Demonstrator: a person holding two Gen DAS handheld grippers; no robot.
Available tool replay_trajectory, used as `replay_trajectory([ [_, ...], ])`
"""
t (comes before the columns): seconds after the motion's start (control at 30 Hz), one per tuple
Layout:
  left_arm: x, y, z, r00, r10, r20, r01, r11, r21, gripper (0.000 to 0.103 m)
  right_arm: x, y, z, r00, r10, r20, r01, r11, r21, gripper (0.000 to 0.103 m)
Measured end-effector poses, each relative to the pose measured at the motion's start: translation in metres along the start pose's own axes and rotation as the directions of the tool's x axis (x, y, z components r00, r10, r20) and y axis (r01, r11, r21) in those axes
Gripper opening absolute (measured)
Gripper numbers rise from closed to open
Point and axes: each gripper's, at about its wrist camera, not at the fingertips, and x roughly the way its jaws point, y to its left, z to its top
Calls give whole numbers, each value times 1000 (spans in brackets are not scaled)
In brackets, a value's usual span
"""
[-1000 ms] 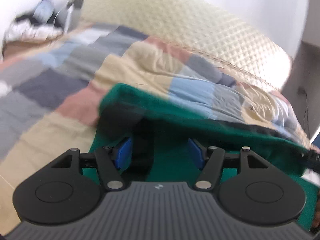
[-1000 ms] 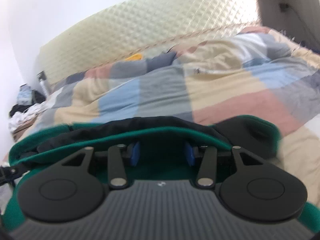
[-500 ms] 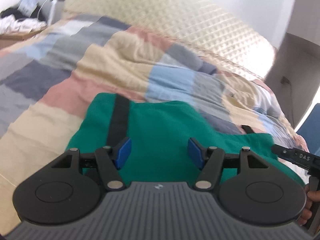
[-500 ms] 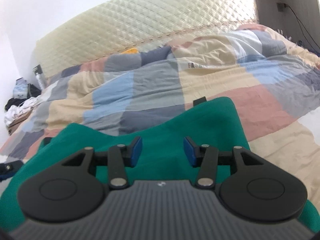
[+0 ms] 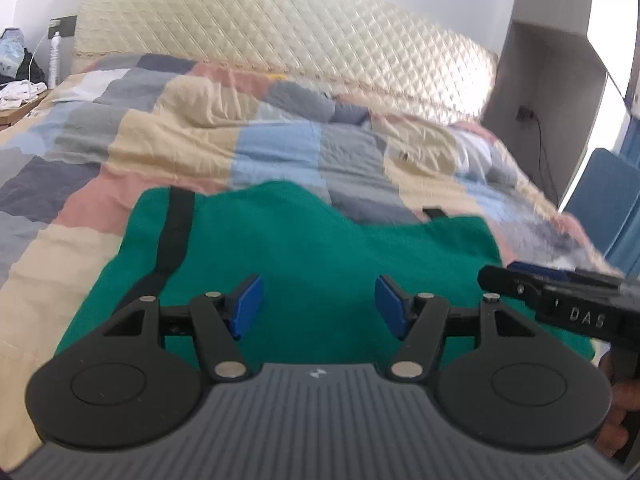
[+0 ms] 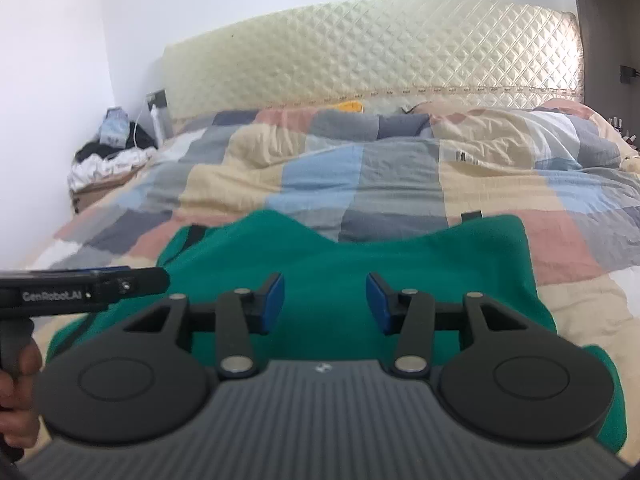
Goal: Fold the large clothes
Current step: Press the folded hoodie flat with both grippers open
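With the green fabric garment with black straps (image 5: 304, 248) folded flat on the patchwork bed quilt (image 5: 192, 136), both the left claw (image 5: 318, 306) and right claw (image 6: 325, 302) hover parted and empty above it; I'd grip matching corners evenly.

Two markings are legible. The right claw (image 5: 556, 304), seen side-on at the right edge of the left wrist view, carries the raised letters "DAS" on its black body (further characters, if any, are out of frame). The left claw (image 6: 86, 286), seen side-on at the left edge of the right wrist view, carries the white wording "GenRobot.AI" along its black bar. The small logo on each camera housing cannot be read.
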Motion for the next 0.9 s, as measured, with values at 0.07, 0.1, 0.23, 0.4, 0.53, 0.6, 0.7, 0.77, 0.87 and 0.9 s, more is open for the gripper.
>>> replay_trajectory([
  [0.07,2,-2,-6,1000,16,-7,-16,1000,27,68,2,1,-3,1000,-3,-23,3,1000,1,48],
  [0.1,3,-3,-8,1000,21,-7,-21,999,32,68,3,0,-5,999,-5,-33,5,1000,2,47],
  [0.23,11,-2,-13,999,26,-41,-25,999,29,68,13,2,-15,998,-15,-58,14,1000,-17,47],
  [0.4,30,1,-25,996,45,-74,-42,998,46,68,26,8,-30,996,-22,-88,17,999,-52,47],
  [0.53,41,-1,-30,995,61,-82,-56,997,61,68,35,16,-39,995,-37,-94,27,993,-114,49],
  [0.6,45,-3,-31,994,67,-81,-62,996,60,70,38,16,-41,995,-41,-95,30,993,-116,49],
  [0.7,46,-5,-33,994,77,-71,-73,995,65,70,40,17,-43,995,-49,-87,38,991,-128,49],
  [0.77,43,-6,-33,995,80,-60,-76,995,65,70,39,18,-44,995,-53,-82,41,990,-135,49],
  [0.87,30,-7,-35,996,79,-35,-77,995,59,70,37,16,-42,995,-47,-85,36,991,-127,49],
  [0.9,23,-8,-35,997,77,-29,-75,996,51,70,36,16,-41,995,-44,-90,33,992,-121,49],
])
